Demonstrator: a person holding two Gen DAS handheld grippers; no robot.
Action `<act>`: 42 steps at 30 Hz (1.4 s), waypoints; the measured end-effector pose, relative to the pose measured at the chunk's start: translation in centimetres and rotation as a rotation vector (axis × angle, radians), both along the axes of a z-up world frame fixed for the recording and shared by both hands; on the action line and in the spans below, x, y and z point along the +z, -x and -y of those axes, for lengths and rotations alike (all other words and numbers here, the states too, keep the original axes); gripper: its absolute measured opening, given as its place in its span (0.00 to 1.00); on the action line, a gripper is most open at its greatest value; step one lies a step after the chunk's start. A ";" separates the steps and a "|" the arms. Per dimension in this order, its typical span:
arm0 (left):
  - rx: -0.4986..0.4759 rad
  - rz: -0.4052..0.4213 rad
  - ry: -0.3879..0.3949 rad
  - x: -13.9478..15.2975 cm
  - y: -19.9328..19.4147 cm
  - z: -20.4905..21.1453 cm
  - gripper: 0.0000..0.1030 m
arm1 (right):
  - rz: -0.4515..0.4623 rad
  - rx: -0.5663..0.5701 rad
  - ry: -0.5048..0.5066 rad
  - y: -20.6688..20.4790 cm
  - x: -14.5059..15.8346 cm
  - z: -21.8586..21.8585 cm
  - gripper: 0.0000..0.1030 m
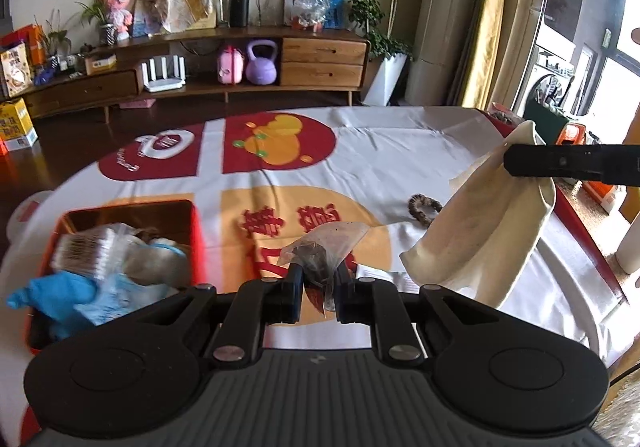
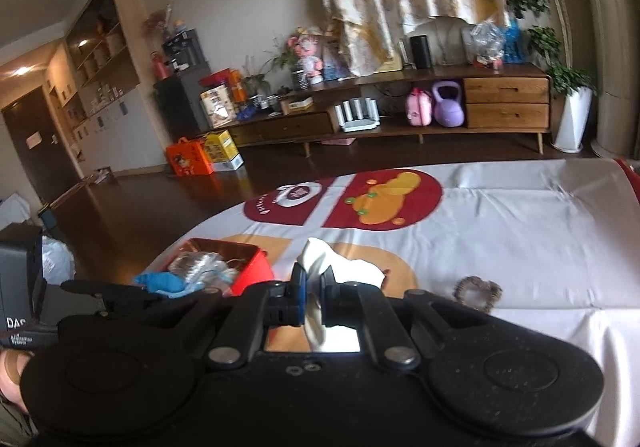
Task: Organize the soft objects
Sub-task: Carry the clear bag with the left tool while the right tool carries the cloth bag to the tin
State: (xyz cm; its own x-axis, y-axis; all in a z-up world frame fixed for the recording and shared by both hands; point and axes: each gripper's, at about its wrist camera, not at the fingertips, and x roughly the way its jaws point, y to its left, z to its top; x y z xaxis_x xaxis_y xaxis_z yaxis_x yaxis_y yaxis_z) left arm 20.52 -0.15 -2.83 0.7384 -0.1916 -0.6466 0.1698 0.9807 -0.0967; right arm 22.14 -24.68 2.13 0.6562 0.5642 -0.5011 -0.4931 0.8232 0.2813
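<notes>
Step looks like binning: left hand-held gripper [image 1: 318, 283] clamped on a clear bag [image 1: 320, 247], maybe wrapping something dark; right hand-held gripper [image 2: 314, 297] pinches cream cloth [image 1: 492, 219]. Next, both go to the red box [image 1: 196, 231] at the counter's left edge.

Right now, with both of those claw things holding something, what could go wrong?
The left gripper pinches only the lower part of a clear plastic bag, so the slippery film might slide out. The cream cloth hangs from the right gripper by one corner and may drag over the scrunchie on the table. The red box already looks heaped, with a blue glove spilling over its edge, so added items may fall out.
</notes>
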 end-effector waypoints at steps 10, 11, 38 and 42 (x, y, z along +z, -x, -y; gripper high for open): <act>0.051 0.000 -0.018 2.0 0.6 -5.3 0.15 | 0.000 0.112 0.040 0.0 2.0 -6.1 0.05; 0.057 0.000 -0.020 2.2 0.6 -5.8 0.15 | 0.002 0.123 0.041 -0.1 2.2 -6.6 0.05; 0.188 -0.031 -0.057 2.2 -2.5 -18.0 0.15 | 0.015 0.278 0.048 -4.5 4.1 -21.8 0.05; 0.204 -0.045 -0.053 1.3 -3.3 -18.9 0.15 | -0.017 0.283 0.046 -5.4 2.7 -23.0 0.05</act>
